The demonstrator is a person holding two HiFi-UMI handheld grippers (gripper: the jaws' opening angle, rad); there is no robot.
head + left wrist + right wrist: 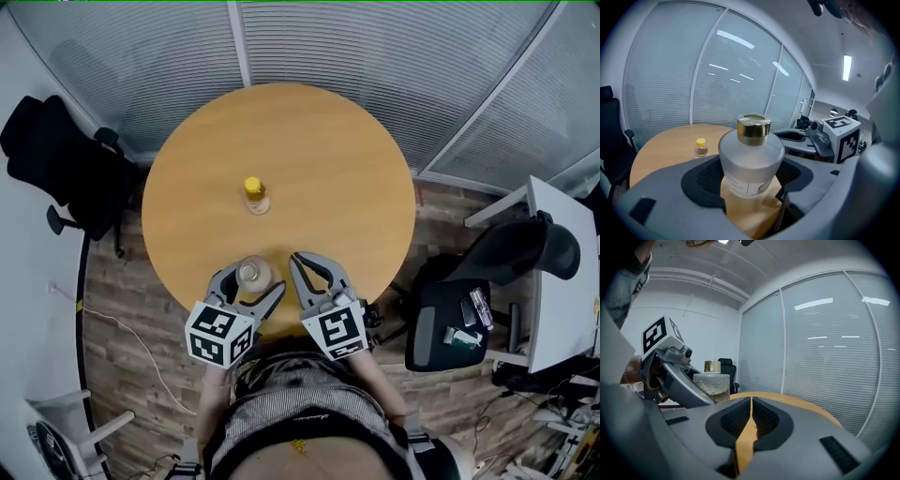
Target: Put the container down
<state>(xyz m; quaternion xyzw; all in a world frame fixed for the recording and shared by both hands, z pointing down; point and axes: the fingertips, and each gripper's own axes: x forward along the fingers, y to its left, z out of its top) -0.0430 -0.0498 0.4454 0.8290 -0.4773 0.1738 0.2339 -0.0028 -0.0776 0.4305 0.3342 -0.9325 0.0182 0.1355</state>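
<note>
In the head view, a frosted container (251, 273) is seen enclosed by the left tool (253, 279) at the near edge of the round tabletop (319, 150), with the right tool (307, 263) just beside it. In the left gripper view, the gold-capped container is clasped between that tool's jaws. In the right gripper view, the jaws are shown clenched on nothing.

Container (749, 161): we see frosted matt glass between the left gripper (750, 176) jaws;
Cap (753, 131): glossy gold metal;
Pads (700, 183): rough black, we judge;
Table (665, 145): smooth matt wood beneath the gripper
</note>
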